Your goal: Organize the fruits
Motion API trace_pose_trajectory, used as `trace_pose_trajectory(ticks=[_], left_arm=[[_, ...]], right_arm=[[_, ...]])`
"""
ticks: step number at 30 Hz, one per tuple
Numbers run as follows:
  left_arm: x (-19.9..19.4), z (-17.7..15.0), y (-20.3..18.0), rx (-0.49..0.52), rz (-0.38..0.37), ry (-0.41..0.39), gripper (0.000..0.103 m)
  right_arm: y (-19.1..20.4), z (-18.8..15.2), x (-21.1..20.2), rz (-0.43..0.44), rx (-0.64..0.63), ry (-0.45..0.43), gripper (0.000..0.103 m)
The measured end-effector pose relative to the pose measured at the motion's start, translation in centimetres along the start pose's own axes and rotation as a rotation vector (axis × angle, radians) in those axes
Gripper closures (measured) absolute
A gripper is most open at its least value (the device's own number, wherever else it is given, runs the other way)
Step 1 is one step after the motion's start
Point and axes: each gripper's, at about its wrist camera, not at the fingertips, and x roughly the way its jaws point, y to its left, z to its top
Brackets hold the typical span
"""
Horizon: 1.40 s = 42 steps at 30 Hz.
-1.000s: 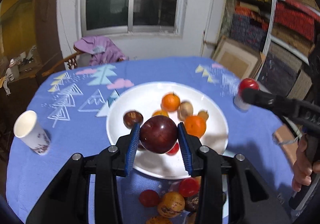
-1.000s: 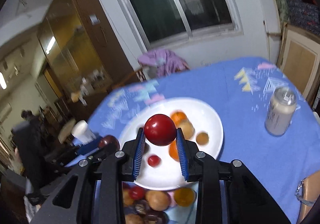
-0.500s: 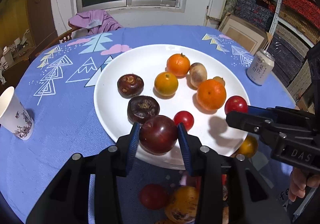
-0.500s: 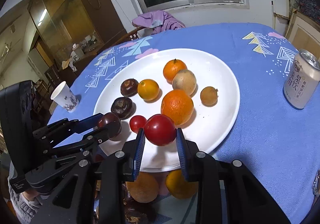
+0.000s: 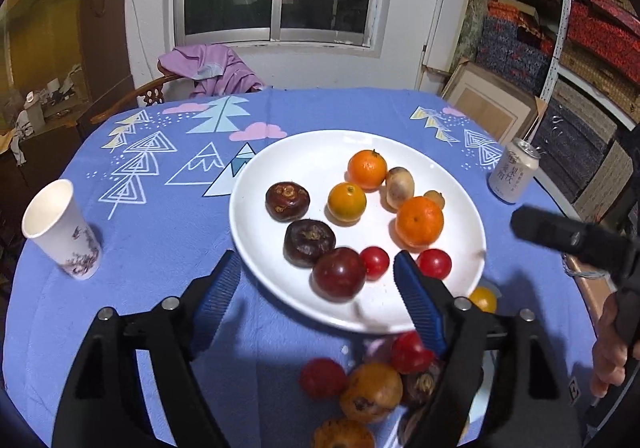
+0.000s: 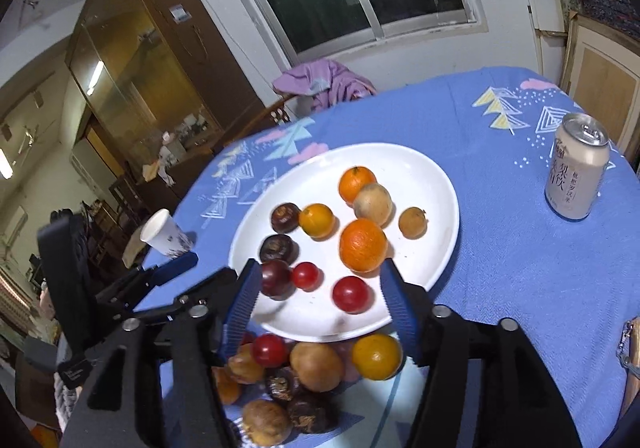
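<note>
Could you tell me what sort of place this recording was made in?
Probably a lived-in home that doubles as storage: a round table under a blue printed tablecloth, a chair draped with purple clothing below a window, and shelves of stacked boxes along one wall.
</note>
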Motion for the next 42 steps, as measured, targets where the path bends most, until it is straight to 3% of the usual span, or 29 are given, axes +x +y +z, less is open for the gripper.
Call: trace_pose_trajectory(ticks=[6,10,12,19,27,31,38,42], left_arm=[[-1.3,-1.8,-2.7,0.094,-0.055,0.011,0.026],[-1.5,-3.3,-5.8,0.225,-0.022,-0.013,0.026],[-1.4,-3.8,-6.5,0.245,-0.013,-0.013,0.026],[-0.8,-5.3,-6.7,0.265,-0.019,0.021,0.026],[0.5,-5.6,-6.1,0.259,0.014,0.022,0.026],[0.7,-5.4,-5.6,0.236,0.005,0.025,0.035],[1.0,-5.5,-6.0,0.244,-0.017,0.031,0.040],[1.4,-5.6,-6.3,0.246,-0.047,0.047,0.051]], right_arm=[[-1.1,-1.9,-1.7,0.002,0.046,-0.003,0.035],[-3.0,-3.0,-2.2,-0.010,0.105,0.007,0.035],[-3.6,-3.1,-2.4,-0.011,0.124,0.007,0.035],[-4.5,-3.0,-2.8,-0.005,0.173,-0.017,0.028],[-4.9,-3.1,-2.7,0.001,0.202,-0.008,0.027],[-4.9,-3.2,-2.6,-0.002,0.203,-0.004,0.027],[-4.9,-3.3,-2.3,-0.004,0.204,0.006,0.027],[-4.9,-3.3,-2.2,-0.008,0.203,0.014,0.027]])
